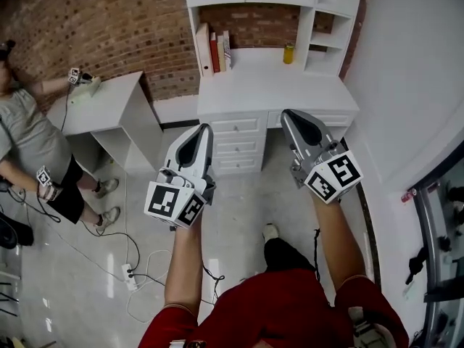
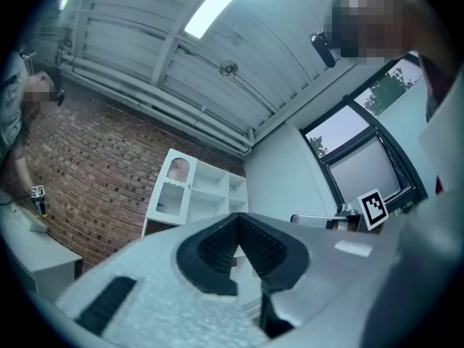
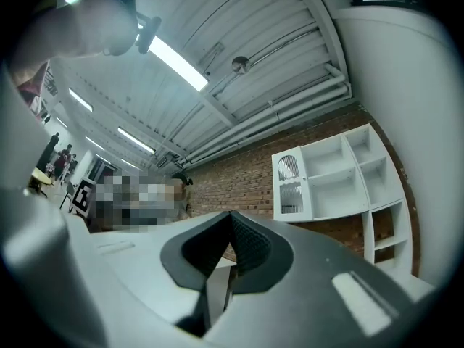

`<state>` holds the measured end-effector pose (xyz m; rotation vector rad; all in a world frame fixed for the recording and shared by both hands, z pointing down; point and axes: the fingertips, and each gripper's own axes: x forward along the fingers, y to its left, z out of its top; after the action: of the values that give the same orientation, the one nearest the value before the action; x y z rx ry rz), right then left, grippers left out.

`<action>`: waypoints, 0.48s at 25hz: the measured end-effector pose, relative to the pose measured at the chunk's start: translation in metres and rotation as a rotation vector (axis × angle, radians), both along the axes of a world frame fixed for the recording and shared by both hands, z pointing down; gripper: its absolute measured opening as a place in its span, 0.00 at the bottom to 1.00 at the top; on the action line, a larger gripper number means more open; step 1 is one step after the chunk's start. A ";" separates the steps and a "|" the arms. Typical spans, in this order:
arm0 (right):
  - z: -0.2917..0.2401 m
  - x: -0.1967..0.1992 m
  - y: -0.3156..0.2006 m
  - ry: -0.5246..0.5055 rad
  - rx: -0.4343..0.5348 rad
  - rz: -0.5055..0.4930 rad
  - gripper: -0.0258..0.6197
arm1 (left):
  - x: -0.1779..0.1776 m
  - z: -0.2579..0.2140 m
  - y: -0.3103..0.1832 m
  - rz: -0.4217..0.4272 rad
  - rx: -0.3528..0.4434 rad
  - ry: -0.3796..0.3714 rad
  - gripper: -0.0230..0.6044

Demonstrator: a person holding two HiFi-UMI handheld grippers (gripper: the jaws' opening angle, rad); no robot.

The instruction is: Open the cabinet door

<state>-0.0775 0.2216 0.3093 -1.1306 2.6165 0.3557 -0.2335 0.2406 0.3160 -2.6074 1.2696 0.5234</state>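
Left gripper [image 1: 206, 129], right gripper [image 1: 287, 114] closed — one cabinet door [image 3: 292, 187].

We see books [image 1: 214, 48] and a yellow jar [image 1: 288, 54] on the far bench [image 1: 275, 93]; a power strip [image 1: 130, 275] lies on the floor [image 1: 72, 296] at near left.

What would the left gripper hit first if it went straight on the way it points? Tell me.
Most likely the white shelf unit. The left gripper, shut and empty, aims at its open shelves just right of the cabinet door. Nothing shows in between, though depth is hard to judge.
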 end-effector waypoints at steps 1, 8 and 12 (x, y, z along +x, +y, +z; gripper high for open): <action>0.002 0.000 -0.010 -0.001 0.003 -0.004 0.06 | 0.001 0.002 -0.010 -0.001 -0.003 -0.005 0.04; 0.012 0.025 -0.118 -0.046 0.019 -0.030 0.06 | 0.028 0.012 -0.116 -0.014 -0.020 -0.070 0.04; 0.008 0.043 -0.198 -0.064 0.018 -0.039 0.06 | 0.045 0.003 -0.197 -0.012 -0.029 -0.090 0.04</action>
<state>-0.0345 0.0238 0.3170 -1.0663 2.5704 0.3291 -0.1880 0.0435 0.3193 -2.6133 1.2729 0.3842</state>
